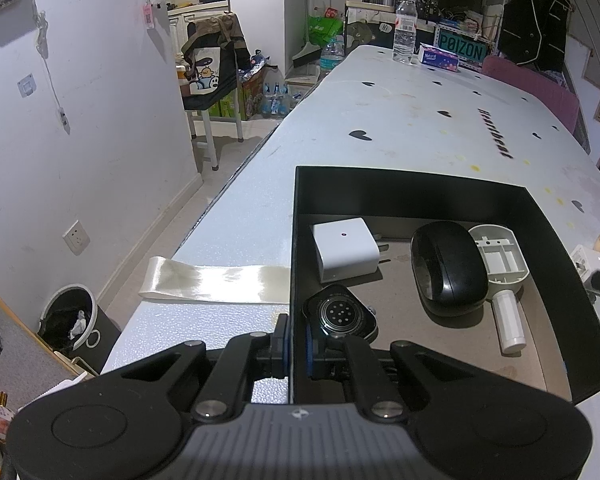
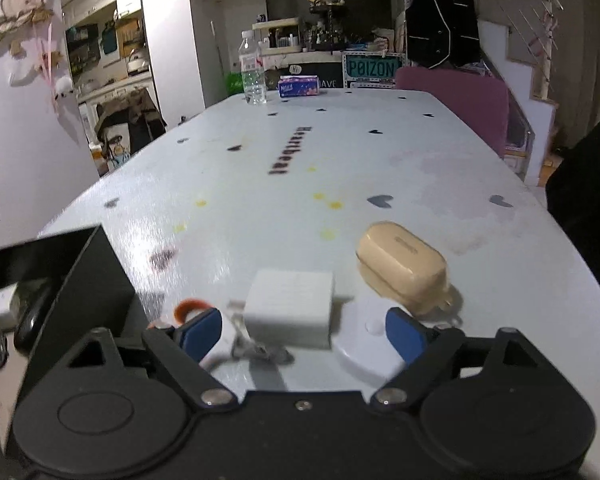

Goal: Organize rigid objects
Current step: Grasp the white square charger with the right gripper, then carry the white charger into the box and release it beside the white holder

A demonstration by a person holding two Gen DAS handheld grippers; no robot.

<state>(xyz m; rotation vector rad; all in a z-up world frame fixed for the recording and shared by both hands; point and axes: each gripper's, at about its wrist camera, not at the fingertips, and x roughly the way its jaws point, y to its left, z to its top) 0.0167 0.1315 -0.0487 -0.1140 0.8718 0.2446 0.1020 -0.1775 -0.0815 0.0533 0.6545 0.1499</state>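
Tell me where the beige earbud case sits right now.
In the right wrist view the beige earbud case lies on the table, outside the black box, just right of the white charger block and beyond the right gripper.

— What is seen of the left gripper (image 1: pixel 296 344)?
— A black body is shown, with two round discs at its lower corners, a ribbed grey plate between them bearing a small emblem, and angled black link arms pinned by silver screws. Blue pads are fitted on the fingers (image 1: pixel 285 342).

— And the right gripper (image 2: pixel 304 334)?
— The same black housing, discs and silver screws are seen. Its fingers (image 2: pixel 405 336) are faced with blue pads on black brackets.
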